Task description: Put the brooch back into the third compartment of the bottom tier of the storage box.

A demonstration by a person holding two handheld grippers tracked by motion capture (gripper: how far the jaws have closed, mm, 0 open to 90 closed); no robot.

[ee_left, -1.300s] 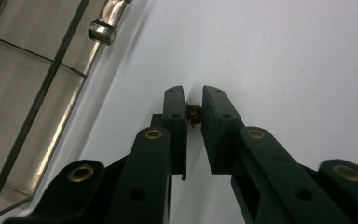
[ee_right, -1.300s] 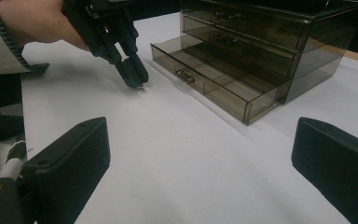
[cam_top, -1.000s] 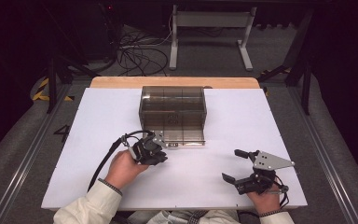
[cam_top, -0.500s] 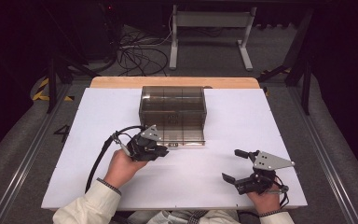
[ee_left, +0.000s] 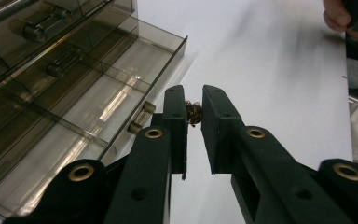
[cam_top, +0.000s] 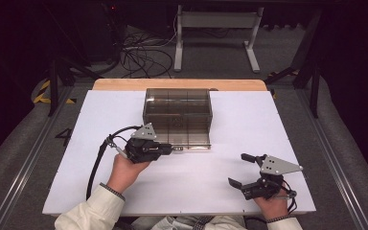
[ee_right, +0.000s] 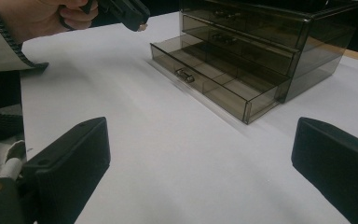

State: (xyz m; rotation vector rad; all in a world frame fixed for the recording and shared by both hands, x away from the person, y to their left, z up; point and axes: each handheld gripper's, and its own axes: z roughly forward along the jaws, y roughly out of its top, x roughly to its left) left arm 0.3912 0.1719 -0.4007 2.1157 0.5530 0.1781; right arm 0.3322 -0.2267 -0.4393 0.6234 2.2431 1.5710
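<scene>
Smoky clear plastic makes up the drawer box (cam_top: 177,115) on the white surface (cam_top: 76,143), its bottom drawer (ee_right: 214,84) pulled out, and your left claw (ee_left: 194,109) hangs just beside that drawer's front edge, pinched on a small reddish-brown tangle (ee_left: 195,112) that looks like thin coiled wire or a band. It should be very light, springy and easily dropped, so keep the pinch across its middle. Your right claw (cam_top: 242,168) rests wide and empty, well apart.
</scene>
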